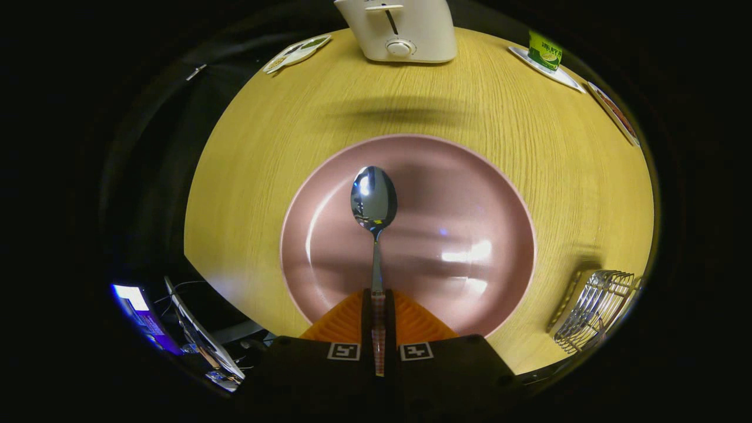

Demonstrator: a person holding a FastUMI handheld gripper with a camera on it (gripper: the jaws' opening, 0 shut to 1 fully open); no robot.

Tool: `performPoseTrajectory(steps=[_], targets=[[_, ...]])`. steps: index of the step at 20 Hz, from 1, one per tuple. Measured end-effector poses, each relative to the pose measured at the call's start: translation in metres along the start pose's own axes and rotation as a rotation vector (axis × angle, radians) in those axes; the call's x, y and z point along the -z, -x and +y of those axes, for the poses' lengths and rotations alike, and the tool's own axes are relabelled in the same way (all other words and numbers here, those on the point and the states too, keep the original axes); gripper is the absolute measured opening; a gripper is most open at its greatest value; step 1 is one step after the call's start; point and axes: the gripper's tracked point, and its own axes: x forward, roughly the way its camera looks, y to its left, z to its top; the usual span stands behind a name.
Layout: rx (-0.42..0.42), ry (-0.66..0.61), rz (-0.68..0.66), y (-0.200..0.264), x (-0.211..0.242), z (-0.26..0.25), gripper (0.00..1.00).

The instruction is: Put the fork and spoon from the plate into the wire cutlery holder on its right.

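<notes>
Clearly pinched together, the gripper (377, 302) clamps the handle of the spoon (374, 202) between its orange fingers (343, 320). Its shiny bowl points forward over the pink plate (470, 194), which sits near the desk's (264, 147) front edge. The wire cutlery holder (593, 308) stands by the right edge. At the far edge are a white toaster (405, 29) and a green carton (544, 51), whose writing is too small to read.

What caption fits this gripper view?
Tongs shut on a spoon above the pink plate, wire holder to the right.
</notes>
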Motion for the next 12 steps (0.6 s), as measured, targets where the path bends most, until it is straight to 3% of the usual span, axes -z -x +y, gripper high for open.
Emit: performPoseTrajectory(steps=[12], targets=[[-0.023, 0.051, -0.101, 0.138, 0.020, -0.050, 0.10]])
